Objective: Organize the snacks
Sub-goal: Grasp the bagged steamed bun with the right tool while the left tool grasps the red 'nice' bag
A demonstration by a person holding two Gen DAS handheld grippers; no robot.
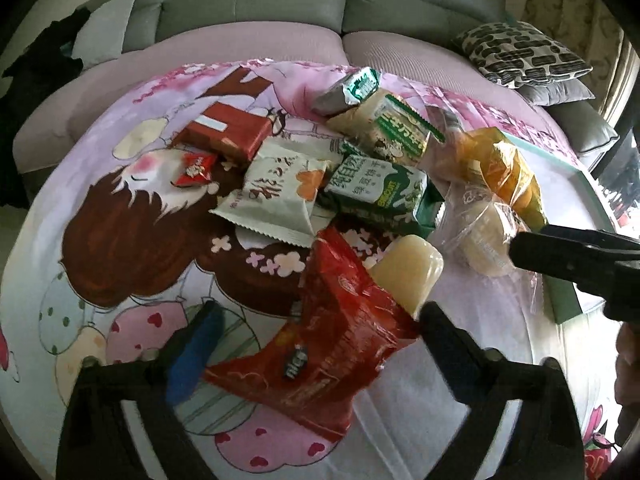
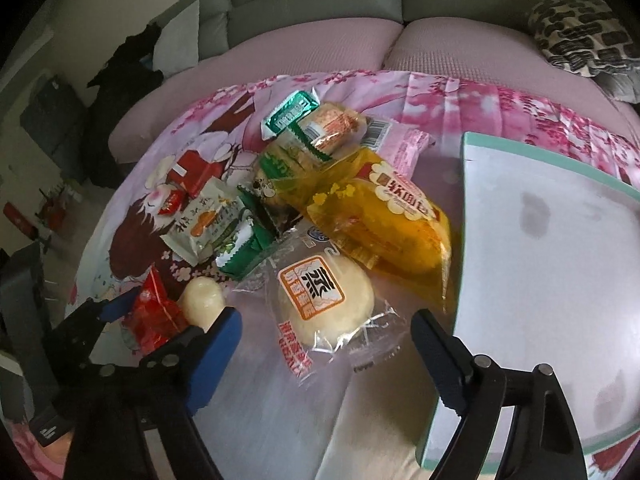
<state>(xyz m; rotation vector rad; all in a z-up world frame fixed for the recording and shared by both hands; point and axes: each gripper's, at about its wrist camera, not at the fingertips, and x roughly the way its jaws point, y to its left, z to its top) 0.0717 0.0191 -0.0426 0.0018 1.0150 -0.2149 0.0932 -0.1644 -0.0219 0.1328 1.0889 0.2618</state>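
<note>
A heap of wrapped snacks lies on a pink cartoon cloth. My left gripper (image 1: 320, 324) is open, its fingers either side of a red packet (image 1: 340, 344) with a pale yellow roll (image 1: 408, 272) beside it. My right gripper (image 2: 326, 330) is open around a clear-wrapped white bun (image 2: 324, 304). Behind the bun lies a yellow cake bag (image 2: 392, 216), and green biscuit packs (image 1: 380, 192), a white peach pack (image 1: 280, 196), a red box (image 1: 228, 132) and a small red candy (image 1: 194, 170) lie further back. The right gripper shows in the left wrist view (image 1: 576, 256).
A white tray with a teal rim (image 2: 540, 240) sits to the right of the heap. A grey sofa (image 1: 256, 4) with a patterned cushion (image 1: 520, 52) stands behind the table. The left gripper shows in the right wrist view (image 2: 168, 328).
</note>
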